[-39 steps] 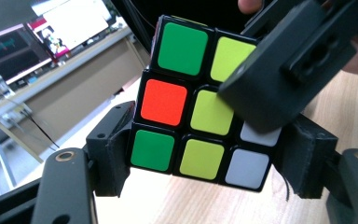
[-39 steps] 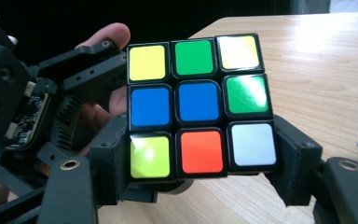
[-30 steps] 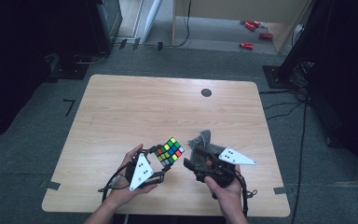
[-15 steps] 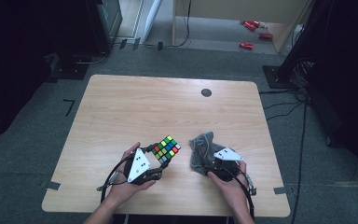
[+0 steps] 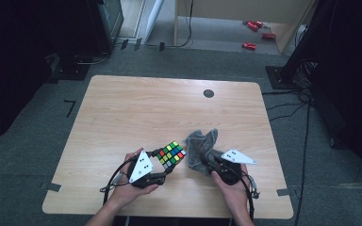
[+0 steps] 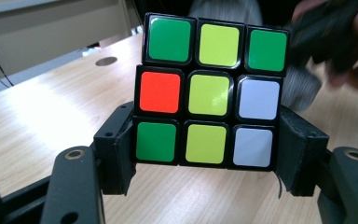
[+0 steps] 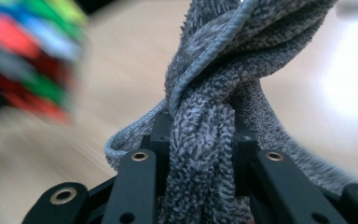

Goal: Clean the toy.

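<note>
A pale wooden counter (image 5: 136,113) stands on grey carpet in a dim room, with a small dark round mark (image 5: 209,93) near its far edge and red bits (image 5: 257,35) on the floor beyond.

At the near edge, the left gripper (image 5: 162,162) grips a puzzle cube (image 5: 171,154) by its two sides. In the left gripper view the jaws press against the lower part of the cube (image 6: 213,91), which is lifted off the wood with its green, yellow, red and white squares facing the camera. That hand has kept its place over the last second.

The change is on the right. The right gripper (image 5: 206,162) has come down lower than a second ago, and its jaws have just been closing; they now pinch a bunched grey cloth (image 5: 201,146). In the right gripper view the twisted terry cloth (image 7: 209,121) stands up between the two jaws, squeezed tight, with the cube a coloured blur (image 7: 28,60) at the left.

With the cloth now firmly caught and just beside the cube, the work looks ready to move to wiping the cube's faces.
</note>
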`<state>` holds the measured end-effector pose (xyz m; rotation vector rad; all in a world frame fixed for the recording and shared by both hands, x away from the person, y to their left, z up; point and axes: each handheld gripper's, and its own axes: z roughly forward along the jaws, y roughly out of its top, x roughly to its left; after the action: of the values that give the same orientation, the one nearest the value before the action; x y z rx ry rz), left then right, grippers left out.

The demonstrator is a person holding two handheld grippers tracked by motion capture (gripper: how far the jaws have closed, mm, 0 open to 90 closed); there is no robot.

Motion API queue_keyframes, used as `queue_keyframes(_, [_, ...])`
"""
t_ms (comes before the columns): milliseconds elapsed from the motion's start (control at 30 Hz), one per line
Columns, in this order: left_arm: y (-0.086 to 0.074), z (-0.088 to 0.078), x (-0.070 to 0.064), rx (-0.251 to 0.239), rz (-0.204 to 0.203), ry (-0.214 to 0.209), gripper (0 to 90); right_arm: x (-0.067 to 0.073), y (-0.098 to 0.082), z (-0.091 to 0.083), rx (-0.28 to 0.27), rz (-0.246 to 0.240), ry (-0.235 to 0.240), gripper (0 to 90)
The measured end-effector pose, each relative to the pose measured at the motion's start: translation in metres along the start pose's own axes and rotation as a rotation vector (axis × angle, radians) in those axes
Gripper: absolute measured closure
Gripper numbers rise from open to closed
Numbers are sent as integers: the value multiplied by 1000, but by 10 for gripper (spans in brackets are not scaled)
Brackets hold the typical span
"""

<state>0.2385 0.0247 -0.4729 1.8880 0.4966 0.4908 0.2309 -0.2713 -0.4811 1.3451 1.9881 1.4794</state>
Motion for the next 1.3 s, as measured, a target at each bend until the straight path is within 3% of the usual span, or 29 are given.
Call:
queue_keyframes(133, [-1, 3, -3, 9, -1, -16, 339, 25, 20, -18, -151, -32, 150, 705])
queue_keyframes(200, [1, 3, -6, -2, -3, -30, 339, 40, 26, -22, -184, -64, 218, 701])
queue_keyframes(233, [1, 3, -7, -6, 1, -34, 340, 46, 28, -22, -182, -79, 229, 700])
queue_keyframes(300, [3, 3, -9, -6, 15, -34, 340, 54, 27, -18, -157, -87, 240, 694])
queue_keyframes(367, [2, 2, -9, -7, 19, -29, 340, 52, 24, -14, -154, -63, 244, 693])
queue_keyframes(500, [4, 0, -8, -27, 5, -47, 345, 38, 18, -10, -118, -35, 173, 694])
queue_keyframes(567, [3, 1, -8, -24, 0, -53, 345, 37, 17, -10, -127, -23, 197, 694])
queue_keyframes(733, [2, 2, -10, -18, 10, -60, 346, 51, 24, -13, -160, -47, 280, 687])
queue_keyframes(800, [3, 1, -11, -29, 12, -66, 346, 52, 25, -15, -174, -52, 282, 687])
queue_keyframes(867, [4, 0, -12, -35, 21, -74, 347, 46, 24, -15, -178, -22, 284, 688])
queue_keyframes(1000, [4, 1, -13, -30, 27, -77, 347, 34, 18, -12, -148, 22, 246, 691])
queue_keyframes(1200, [3, 2, -13, -30, 20, -78, 347, 52, 26, -17, -171, -35, 283, 690])
queue_keyframes(1300, [4, 0, -12, -40, 19, -82, 347, 50, 26, -18, -183, -14, 279, 691])
